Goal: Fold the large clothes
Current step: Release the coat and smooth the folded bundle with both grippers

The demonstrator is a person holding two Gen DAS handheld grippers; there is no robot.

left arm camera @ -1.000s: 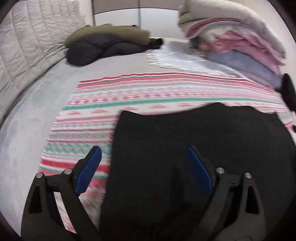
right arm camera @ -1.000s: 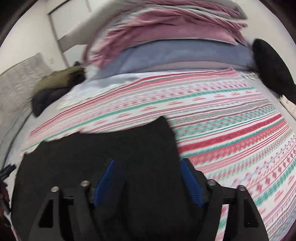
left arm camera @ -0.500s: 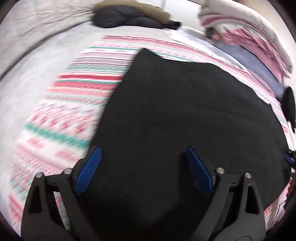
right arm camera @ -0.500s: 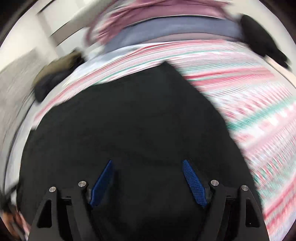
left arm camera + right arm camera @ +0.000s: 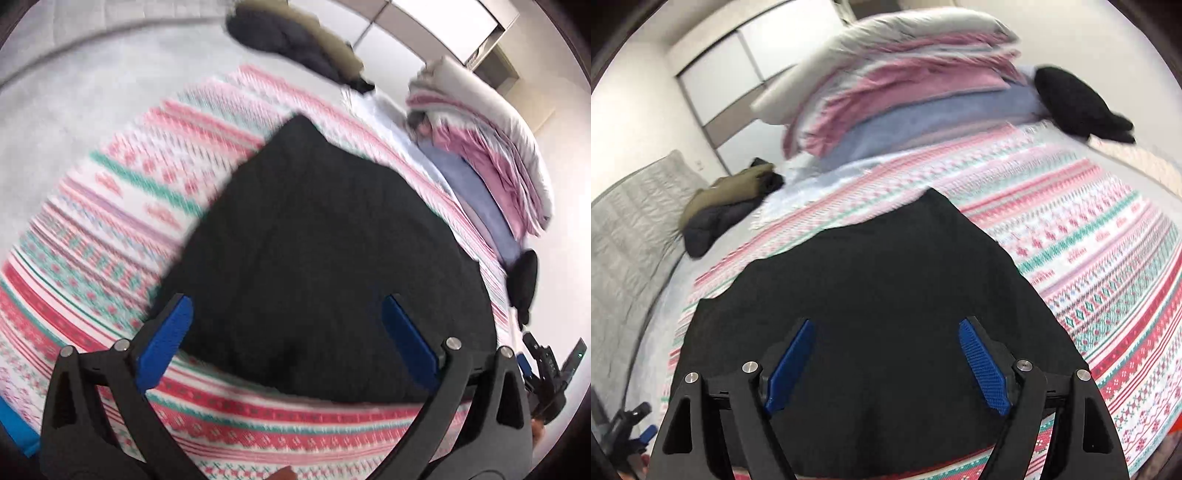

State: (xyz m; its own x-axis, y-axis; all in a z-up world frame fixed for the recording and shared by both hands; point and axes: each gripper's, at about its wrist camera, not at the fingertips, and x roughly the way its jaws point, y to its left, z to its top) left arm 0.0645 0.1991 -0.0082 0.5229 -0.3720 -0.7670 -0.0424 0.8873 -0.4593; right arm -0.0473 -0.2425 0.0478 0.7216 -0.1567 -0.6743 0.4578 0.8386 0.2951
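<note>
Your two grippers hover over a black garment [image 5: 325, 266] that lies folded flat on a patterned blanket [image 5: 122, 221] in pink, red and teal stripes, spread across a grey bed [image 5: 62, 99].

Your left gripper [image 5: 286, 325] has its blue-padded fingers [image 5: 164, 339] spread wide and still opening; the pads frame the near edge of the black garment from above, with nothing pinched between them.

Your right gripper [image 5: 886, 363] likewise has its blue fingers [image 5: 982, 369] apart and opening over the middle of the same black garment [image 5: 879, 295], its pads clear of the cloth, the patterned blanket [image 5: 1089, 258] running out to its right.

At the far side of the bed a tall stack of folded bedding [image 5: 905, 88], white over pink over pale blue, rests on the blanket's far edge. A small black item [image 5: 1078, 107] lies against the stack's right end. Farther off, near the quilted grey headboard [image 5: 631, 221], an olive and dark jacket [image 5: 727, 199] lies bunched on the bare sheet, well apart from the black garment. The left view is blurred, so the garment's finer detail cannot be made out.
</note>
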